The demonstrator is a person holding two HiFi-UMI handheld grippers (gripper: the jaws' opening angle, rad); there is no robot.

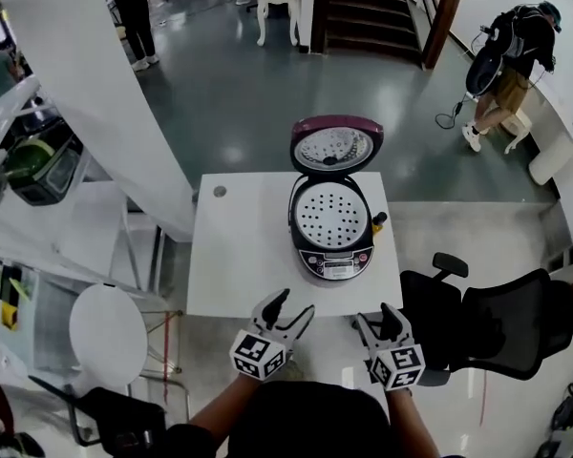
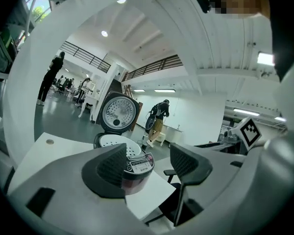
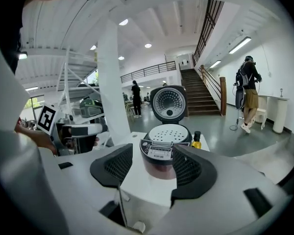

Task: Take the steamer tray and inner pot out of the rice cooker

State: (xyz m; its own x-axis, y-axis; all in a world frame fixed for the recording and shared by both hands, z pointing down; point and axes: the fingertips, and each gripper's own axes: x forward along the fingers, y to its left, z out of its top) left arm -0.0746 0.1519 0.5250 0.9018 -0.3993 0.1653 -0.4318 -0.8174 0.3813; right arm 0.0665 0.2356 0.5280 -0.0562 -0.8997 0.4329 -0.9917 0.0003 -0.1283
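A dark red rice cooker (image 1: pixel 332 246) stands on the right half of a white table (image 1: pixel 239 256), its lid (image 1: pixel 334 147) swung up and back. A white perforated steamer tray (image 1: pixel 330 215) sits in its mouth; the inner pot beneath is hidden. My left gripper (image 1: pixel 292 305) hovers open at the table's near edge, left of the cooker, and my right gripper (image 1: pixel 375 316) is open just below the cooker's front. The left gripper view shows the cooker (image 2: pixel 133 168) and tray (image 2: pixel 118 143) beyond empty jaws. The right gripper view frames the cooker (image 3: pixel 159 155) and tray (image 3: pixel 169 132) likewise.
A small yellow bottle with a black cap (image 1: pixel 378 222) stands at the cooker's right side. A black office chair (image 1: pixel 497 322) is right of the table, a round white stool (image 1: pixel 108 332) to its left, and a white column (image 1: pixel 105 93) beyond. A person (image 1: pixel 506 65) stands far right.
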